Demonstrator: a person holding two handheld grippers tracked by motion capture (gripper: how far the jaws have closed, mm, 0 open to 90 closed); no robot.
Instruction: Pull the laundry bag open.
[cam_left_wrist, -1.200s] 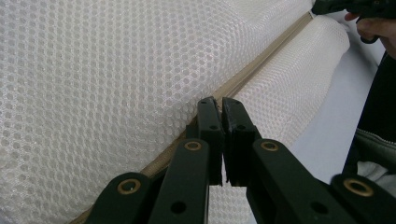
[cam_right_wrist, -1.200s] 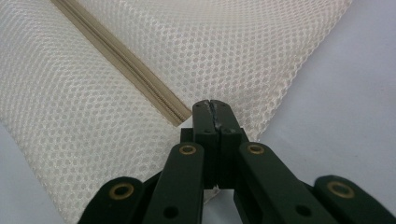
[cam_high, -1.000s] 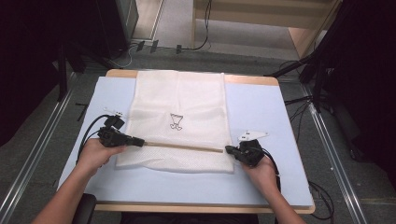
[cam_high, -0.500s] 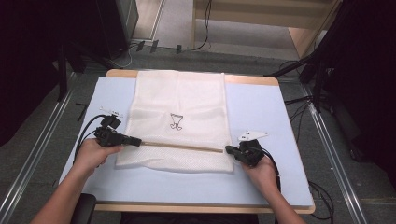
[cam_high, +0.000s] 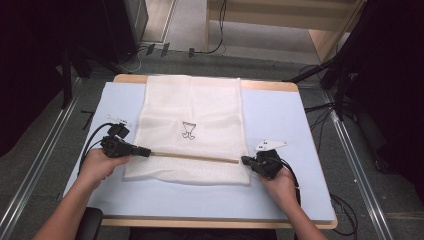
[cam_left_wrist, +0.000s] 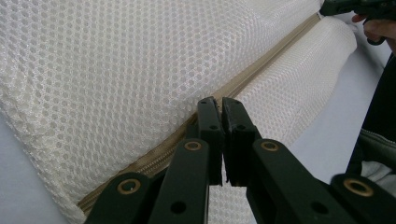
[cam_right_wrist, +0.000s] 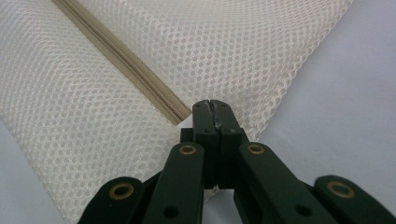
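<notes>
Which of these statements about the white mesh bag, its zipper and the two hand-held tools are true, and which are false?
1. The mesh laundry bag lies flat on the light blue table top. True.
2. The zipper runs along the bag's far edge. False: it crosses the bag near the person's edge.
3. The left gripper has its jaws together at the zipper. True.
4. The right gripper stands wide open above the bag's middle. False: its jaws are shut at the bag's edge, by the zipper's end.
5. The bag bears a small dark printed mark. True.
</notes>
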